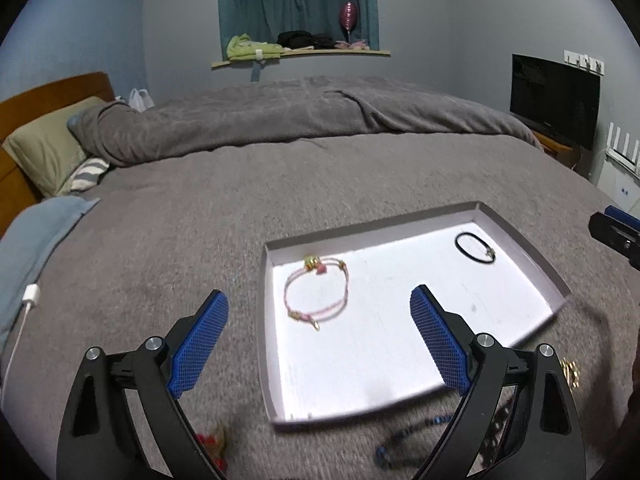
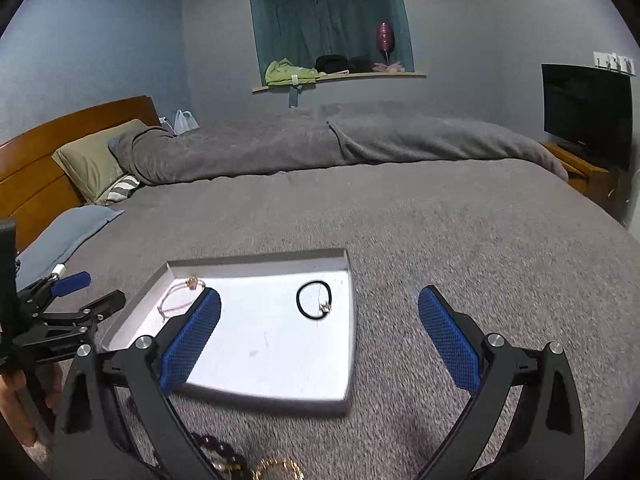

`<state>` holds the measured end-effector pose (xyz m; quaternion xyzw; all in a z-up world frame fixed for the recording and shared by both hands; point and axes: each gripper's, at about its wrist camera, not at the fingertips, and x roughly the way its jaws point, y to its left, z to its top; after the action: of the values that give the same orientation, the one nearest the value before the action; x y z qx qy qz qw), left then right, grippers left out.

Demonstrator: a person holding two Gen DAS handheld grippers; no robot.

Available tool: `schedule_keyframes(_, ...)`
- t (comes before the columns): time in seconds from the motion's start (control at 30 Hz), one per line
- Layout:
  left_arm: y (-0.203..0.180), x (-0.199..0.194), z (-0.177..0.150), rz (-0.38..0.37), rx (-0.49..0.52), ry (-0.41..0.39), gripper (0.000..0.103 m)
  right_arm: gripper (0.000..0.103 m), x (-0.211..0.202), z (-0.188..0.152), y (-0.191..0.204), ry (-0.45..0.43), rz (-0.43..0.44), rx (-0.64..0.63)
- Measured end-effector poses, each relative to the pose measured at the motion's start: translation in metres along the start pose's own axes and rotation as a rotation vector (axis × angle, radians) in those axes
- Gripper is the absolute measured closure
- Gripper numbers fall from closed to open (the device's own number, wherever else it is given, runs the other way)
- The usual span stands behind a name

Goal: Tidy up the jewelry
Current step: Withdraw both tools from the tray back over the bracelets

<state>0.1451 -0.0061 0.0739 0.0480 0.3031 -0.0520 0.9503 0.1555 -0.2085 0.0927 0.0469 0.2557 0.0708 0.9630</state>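
On bed, white tray [image 1: 520,240] holds pink bracelet [image 1: 316,292] near left wall, black band [image 1: 476,249] in far right corner. We hold left gripper [image 1: 320,340] and right gripper [image 2: 320,340] spread, empty. Between placements, we judge; next, reach loose beads [image 1: 404,436] off tray's near edge.

A grey blanket-covered bed [image 1: 200,240] carries an olive pillow [image 1: 44,148] by the wooden headboard [image 2: 48,152]. A black flat television [image 1: 556,100] stands right, beneath a teal-curtained window [image 2: 328,28].

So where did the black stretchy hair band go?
The black elastic band with a small metal charm lies inside the shallow white cardboard tray on the grey bed, near its far right corner, well apart from the pink cord bracelet.
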Motion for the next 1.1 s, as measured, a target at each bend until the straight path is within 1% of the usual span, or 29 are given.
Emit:
schedule_keyframes(0.17, -0.002, -0.013, -0.018, -0.007, -0.001, -0.007, 0.011, 0.006, -0.012, -0.020, -0.003, 0.005, -0.006, 0.004)
schedule_keyframes(0.3, -0.004, -0.021, -0.032, 0.002, 0.009, -0.003, 0.011, 0.006, -0.019, -0.038, -0.004, 0.018, 0.013, 0.003)
schedule_keyframes(0.4, -0.002, -0.025, -0.042, -0.009, -0.005, 0.002, 0.011, 0.006, -0.026, -0.050, -0.004, 0.010, 0.012, 0.005)
schedule_keyframes(0.5, -0.001, -0.027, -0.052, -0.009, -0.011, 0.016, 0.011, 0.006, -0.031, -0.060, -0.005, 0.003, -0.015, -0.008)
schedule_keyframes(0.6, 0.003, -0.034, -0.062, -0.012, -0.019, 0.008, 0.011, 0.006, -0.038, -0.071, -0.009, -0.002, -0.032, -0.012)
schedule_keyframes(0.7, 0.012, -0.042, -0.071, -0.027, -0.055, -0.002, 0.011, 0.006, -0.044, -0.083, -0.016, -0.001, -0.036, -0.006)
schedule_keyframes(0.8, 0.019, -0.048, -0.079, -0.055, -0.087, -0.005, 0.011, 0.006, -0.047, -0.093, -0.021, 0.020, -0.023, 0.002)
schedule_keyframes(0.93, 0.022, -0.054, -0.092, -0.057, -0.088, -0.007, 0.011, 0.006, -0.048, -0.100, -0.023, 0.046, 0.005, 0.004)
schedule_keyframes(1.1, 0.011, -0.059, -0.106, -0.083, -0.044, 0.006, 0.011, 0.006, -0.050, -0.108, -0.012, 0.070, 0.021, -0.047)
